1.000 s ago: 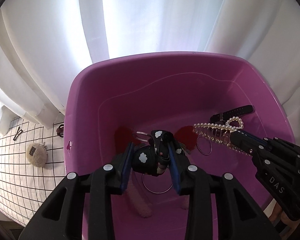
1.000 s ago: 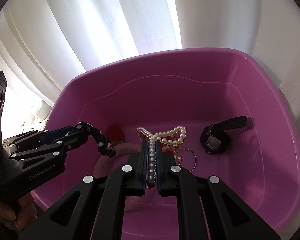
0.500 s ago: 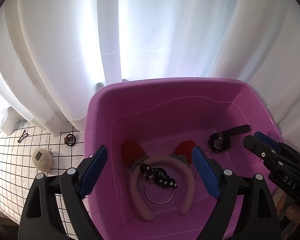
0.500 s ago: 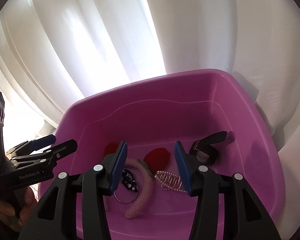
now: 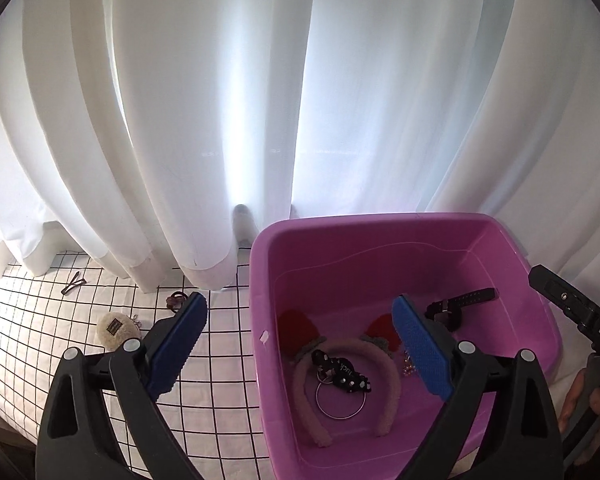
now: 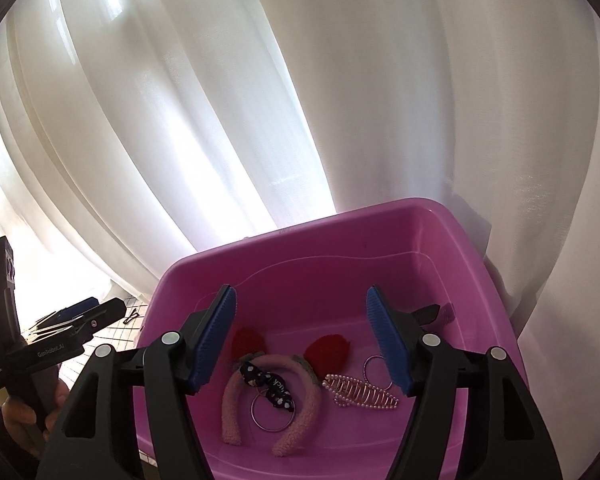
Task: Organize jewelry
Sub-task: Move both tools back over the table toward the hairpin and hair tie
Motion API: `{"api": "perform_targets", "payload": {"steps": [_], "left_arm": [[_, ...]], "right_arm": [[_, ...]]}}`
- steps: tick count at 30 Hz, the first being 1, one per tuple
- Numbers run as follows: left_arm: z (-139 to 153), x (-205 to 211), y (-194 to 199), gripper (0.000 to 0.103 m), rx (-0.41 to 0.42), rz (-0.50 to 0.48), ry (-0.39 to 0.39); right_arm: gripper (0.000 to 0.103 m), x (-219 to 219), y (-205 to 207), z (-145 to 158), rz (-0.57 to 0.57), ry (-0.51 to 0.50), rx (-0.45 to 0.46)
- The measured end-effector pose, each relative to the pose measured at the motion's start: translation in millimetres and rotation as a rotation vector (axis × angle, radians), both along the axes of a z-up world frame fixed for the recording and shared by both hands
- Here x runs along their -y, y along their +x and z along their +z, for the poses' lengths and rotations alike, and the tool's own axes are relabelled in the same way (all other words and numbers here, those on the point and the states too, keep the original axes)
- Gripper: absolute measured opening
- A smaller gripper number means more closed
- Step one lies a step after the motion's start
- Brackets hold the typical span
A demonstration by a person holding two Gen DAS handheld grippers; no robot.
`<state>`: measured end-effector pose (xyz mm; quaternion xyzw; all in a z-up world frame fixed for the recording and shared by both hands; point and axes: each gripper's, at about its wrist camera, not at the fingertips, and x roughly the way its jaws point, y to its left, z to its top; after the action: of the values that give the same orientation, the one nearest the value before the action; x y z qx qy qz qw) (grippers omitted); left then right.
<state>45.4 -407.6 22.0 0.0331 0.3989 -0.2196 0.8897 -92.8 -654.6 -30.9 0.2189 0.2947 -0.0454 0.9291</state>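
A purple tub (image 5: 380, 232) (image 6: 300, 236) holds a pink fuzzy headband with red ears (image 5: 392, 388) (image 6: 312, 404), a black dotted scrunchie (image 5: 342, 372) (image 6: 268, 384), a metal ring (image 5: 340, 400) (image 6: 272, 412), a pearl hair clip (image 6: 360, 392) and a black watch (image 5: 460, 304). My left gripper (image 5: 300, 336) is open and empty above the tub's left rim. My right gripper (image 6: 302, 336) is open and empty above the tub.
On the white grid cloth (image 5: 220, 360) left of the tub lie a beige fluffy pouch (image 5: 116, 328), a dark hair tie (image 5: 176, 300) and a small black clip (image 5: 74, 282). White curtains (image 5: 260, 100) hang close behind the tub.
Both grippers opened, dropping the scrunchie and the pearl clip into the tub, then lifted up and back. The left one shifted left.
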Motion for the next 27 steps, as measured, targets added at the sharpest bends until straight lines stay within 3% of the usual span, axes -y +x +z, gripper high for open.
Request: {"api": "perform_targets", "payload": {"steps": [13,27], "left_arm": [[-3,-97,-2,0.097,0.022,0.201,0.018],[-25,-220,-11,0.097,-0.044,0.496,0.031]], "right_arm": [[0.078,-48,37,-2,0.148,-0.003,-0.022],[0.080,-147,87,8,0.418,0.020,0.019]]}}
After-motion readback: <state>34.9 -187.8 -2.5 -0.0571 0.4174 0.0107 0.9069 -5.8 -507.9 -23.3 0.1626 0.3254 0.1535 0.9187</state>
